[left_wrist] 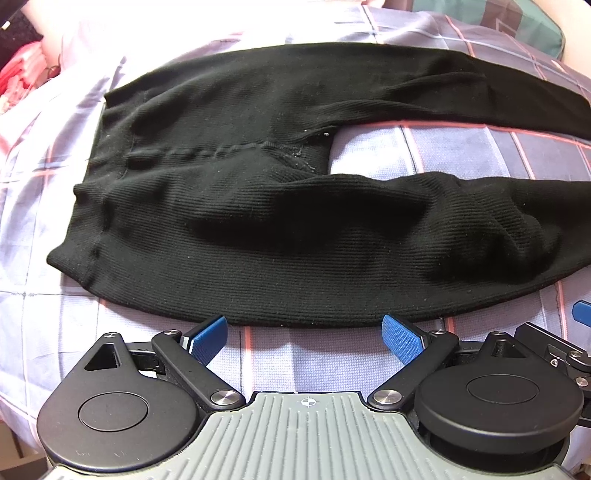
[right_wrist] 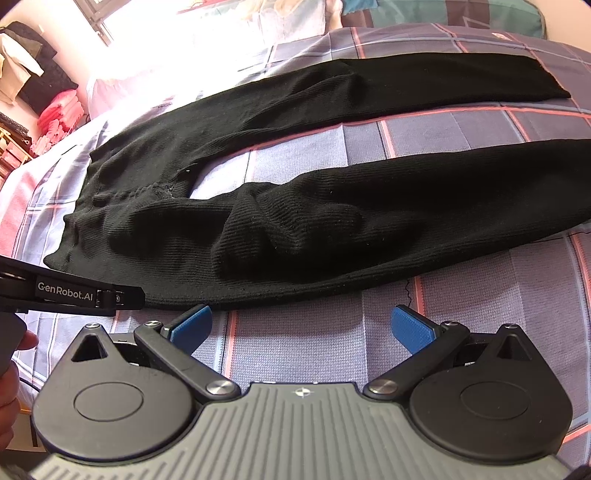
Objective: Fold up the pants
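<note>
Black ribbed pants (left_wrist: 258,206) lie flat on a purple checked bedspread (left_wrist: 314,354), waistband to the left, two legs spread apart running right. They also show in the right wrist view (right_wrist: 314,229). My left gripper (left_wrist: 304,332) is open and empty, its blue pads just short of the near leg's edge by the hip. My right gripper (right_wrist: 301,325) is open and empty, just short of the near leg's edge further right. The left gripper's black body (right_wrist: 74,293) shows at the left of the right wrist view.
The bedspread (right_wrist: 480,314) has pink and dark lines. A teal patterned pillow (right_wrist: 461,14) lies at the far side. Pink folded fabric (right_wrist: 59,118) and hanging clothes (right_wrist: 26,66) are at the far left beside the bed.
</note>
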Tool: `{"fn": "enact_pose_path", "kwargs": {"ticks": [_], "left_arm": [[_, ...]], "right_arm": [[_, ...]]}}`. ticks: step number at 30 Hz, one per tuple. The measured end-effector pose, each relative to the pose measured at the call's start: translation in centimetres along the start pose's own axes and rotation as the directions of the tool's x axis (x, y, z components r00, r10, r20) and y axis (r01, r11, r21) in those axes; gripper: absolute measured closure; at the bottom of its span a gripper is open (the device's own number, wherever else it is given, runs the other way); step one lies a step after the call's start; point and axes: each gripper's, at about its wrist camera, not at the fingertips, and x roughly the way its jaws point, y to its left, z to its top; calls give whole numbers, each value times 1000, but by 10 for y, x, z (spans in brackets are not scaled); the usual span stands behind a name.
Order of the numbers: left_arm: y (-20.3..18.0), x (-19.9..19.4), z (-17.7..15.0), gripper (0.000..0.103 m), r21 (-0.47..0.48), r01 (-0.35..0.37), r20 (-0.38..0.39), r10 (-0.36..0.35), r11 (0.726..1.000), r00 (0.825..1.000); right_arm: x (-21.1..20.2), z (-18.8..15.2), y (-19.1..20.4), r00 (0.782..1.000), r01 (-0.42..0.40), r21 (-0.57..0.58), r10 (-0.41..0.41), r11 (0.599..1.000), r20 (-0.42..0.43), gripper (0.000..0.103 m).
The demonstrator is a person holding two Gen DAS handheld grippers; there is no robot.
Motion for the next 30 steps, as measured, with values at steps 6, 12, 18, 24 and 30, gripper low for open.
{"fn": "enact_pose_path", "kwargs": {"ticks": [6,12,18,24,30], "left_arm": [[0,2,2,0,-3,1,-4,-1,1000,1000],[0,3,2,0,-2,1,-4,-1,1000,1000],[-1,4,2,0,-2,-2,-9,2,1000,1000],[-4,7,3,0,3,1,-12,-1,1000,1000],[9,15,14,0,-57,83,78,-78,995,994]], "right_arm": [[2,2,0,1000,-9,-1,9,1000,-6,0],[3,2,1,1000,0,-3,0,1000,-11,0],[4,1,0,999,-30,5,30,1000,13,0],[4,-1,-7,999,-48,23,47,999,22,0],[-11,-1,-62,991,-50,143,31,988,132,0]]}}
